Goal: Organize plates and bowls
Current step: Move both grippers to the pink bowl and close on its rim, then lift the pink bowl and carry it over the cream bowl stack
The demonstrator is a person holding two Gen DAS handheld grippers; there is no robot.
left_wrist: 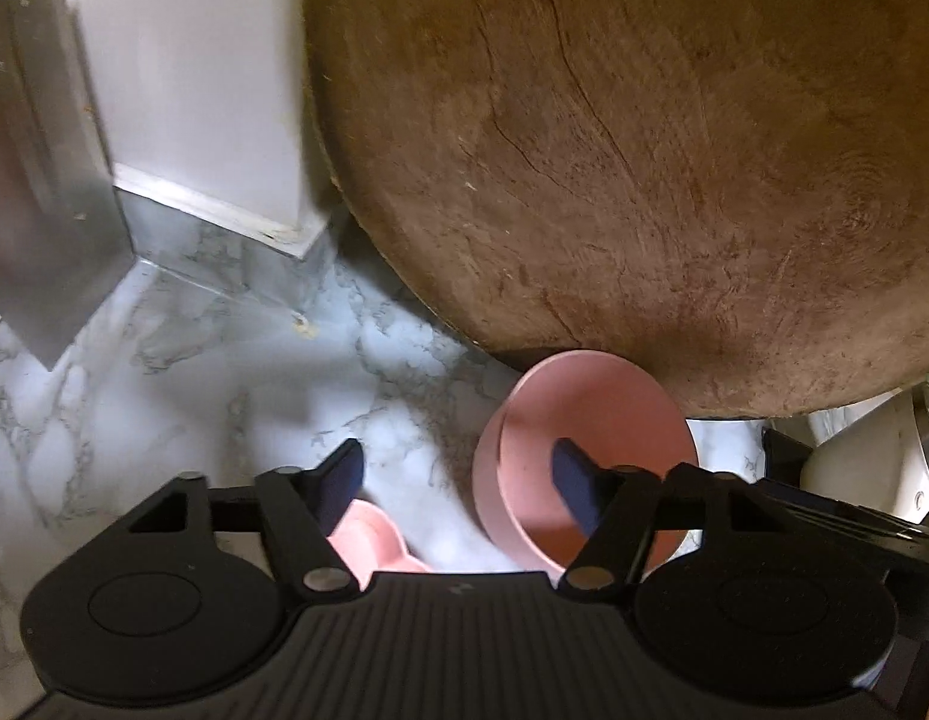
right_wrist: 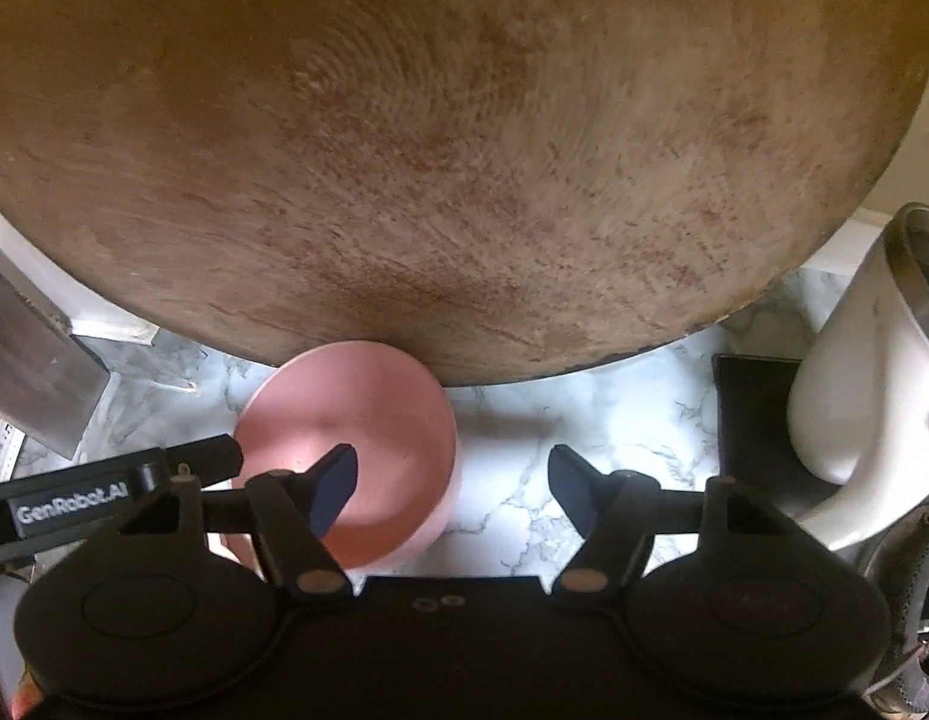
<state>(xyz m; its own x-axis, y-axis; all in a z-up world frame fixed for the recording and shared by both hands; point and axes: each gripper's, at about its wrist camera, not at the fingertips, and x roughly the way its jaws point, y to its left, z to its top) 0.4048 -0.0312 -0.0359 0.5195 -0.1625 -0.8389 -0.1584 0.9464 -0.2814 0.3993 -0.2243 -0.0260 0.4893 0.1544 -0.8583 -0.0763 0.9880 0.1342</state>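
Pink matte plastic bowl (right_wrist: 350, 456) sits on the marble-look desk (right_wrist: 614, 420), touching the big round wooden chopping board (right_wrist: 464, 150). Both the left gripper (left_wrist: 458, 480) and right gripper (right_wrist: 452, 480) have jaws spread, each straddling a wall of the bowl, nothing pinched. Probably light, stiff, slightly slick, so I'd pinch the rim.

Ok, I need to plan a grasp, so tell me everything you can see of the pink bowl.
The pink bowl is round, matte and plain, plastic or ceramic by its look, and empty. It stands upright on the marble counter, in front of the big wooden board, whose edge overlaps its far rim; contact cannot be judged. The right gripper straddles its right wall, one finger inside; the left gripper straddles the opposite wall. Neither presses on it.
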